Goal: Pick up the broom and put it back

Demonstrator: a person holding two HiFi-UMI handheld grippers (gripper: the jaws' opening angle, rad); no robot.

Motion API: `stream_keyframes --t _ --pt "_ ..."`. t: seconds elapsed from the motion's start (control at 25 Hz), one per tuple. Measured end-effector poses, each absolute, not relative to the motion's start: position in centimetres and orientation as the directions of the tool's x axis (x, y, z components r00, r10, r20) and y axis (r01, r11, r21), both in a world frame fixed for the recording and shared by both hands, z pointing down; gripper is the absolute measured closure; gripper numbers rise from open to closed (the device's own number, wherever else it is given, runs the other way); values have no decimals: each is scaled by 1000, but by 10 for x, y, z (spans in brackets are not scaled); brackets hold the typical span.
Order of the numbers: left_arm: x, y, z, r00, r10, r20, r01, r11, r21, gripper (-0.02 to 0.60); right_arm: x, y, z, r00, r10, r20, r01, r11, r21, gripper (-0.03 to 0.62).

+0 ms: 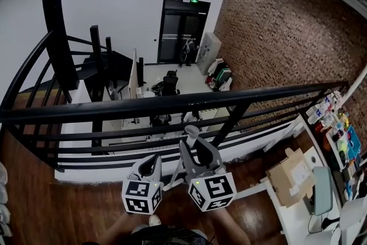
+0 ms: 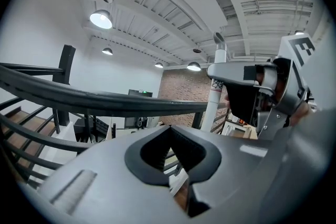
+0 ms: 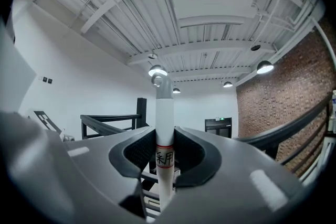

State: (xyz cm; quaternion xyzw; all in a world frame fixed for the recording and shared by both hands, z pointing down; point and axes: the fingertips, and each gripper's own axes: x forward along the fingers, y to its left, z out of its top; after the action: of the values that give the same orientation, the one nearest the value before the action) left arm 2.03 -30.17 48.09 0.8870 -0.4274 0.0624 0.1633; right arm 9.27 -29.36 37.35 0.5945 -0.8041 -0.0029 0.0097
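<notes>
The broom shows only as its handle [image 3: 164, 113], a white pole with a grey cap and a red-edged label. It stands upright between the jaws of my right gripper [image 3: 164, 131], which is shut on it. In the head view the capped handle [image 1: 191, 132] rises just in front of the right gripper [image 1: 196, 146], close to the black railing. My left gripper [image 1: 150, 166] sits beside it to the left and a little lower. Its jaw tips meet with nothing between them [image 2: 170, 128]. From the left gripper view, the handle [image 2: 217, 89] and the right gripper appear to the right. The broom head is hidden.
A black metal railing [image 1: 172, 103] runs across just ahead, with a lower floor of desks and chairs beyond it. Stairs [image 1: 34, 100] descend at the left. A cardboard box [image 1: 289, 175] and a white table [image 1: 298, 215] stand at the right by the brick wall.
</notes>
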Motion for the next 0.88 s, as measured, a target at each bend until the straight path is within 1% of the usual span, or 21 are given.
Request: stream_keyframes --t 0.32,0.88 --pt "13 -302 486 619 -740 265 -786 -575 228 575 89 -309 420 -276 -959 70 -961 275 -15 496" --pt "-6 -313 497 587 -753 297 -810 -543 223 575 60 -347 508 -307 -932 193 -952 303 -54 496"
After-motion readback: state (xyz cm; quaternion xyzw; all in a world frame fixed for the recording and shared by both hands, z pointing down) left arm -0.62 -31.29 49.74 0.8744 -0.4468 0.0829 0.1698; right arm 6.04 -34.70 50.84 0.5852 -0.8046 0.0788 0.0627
